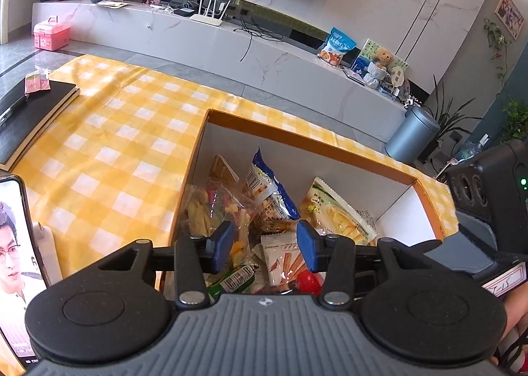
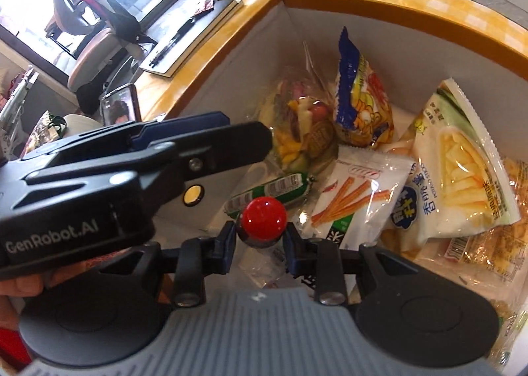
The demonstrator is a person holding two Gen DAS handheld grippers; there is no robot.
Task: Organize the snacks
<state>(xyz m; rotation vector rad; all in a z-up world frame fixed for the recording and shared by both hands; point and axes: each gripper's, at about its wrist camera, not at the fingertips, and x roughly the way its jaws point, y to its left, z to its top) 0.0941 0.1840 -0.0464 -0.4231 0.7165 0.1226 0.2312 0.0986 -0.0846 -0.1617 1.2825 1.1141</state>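
My right gripper (image 2: 260,237) is pinching a small red ball-shaped snack (image 2: 263,215) over the snack box (image 2: 396,10), directly above the packets. My left gripper (image 1: 264,242) is hovering half-open and empty beside it, so the drop is falling to the right.

phone (image 1: 13,264) left of the left jaws is cut by the pic edge & partly behind the gripper body. red ball (image 2: 263,216) between the right jaws: its underside is hidden. sausage (image 2: 270,189) past it is part covered by the ball. bags (image 2: 495,244) right of the jaws run off-frame; print too small to read. box (image 1: 297,132) near wall is hidden.
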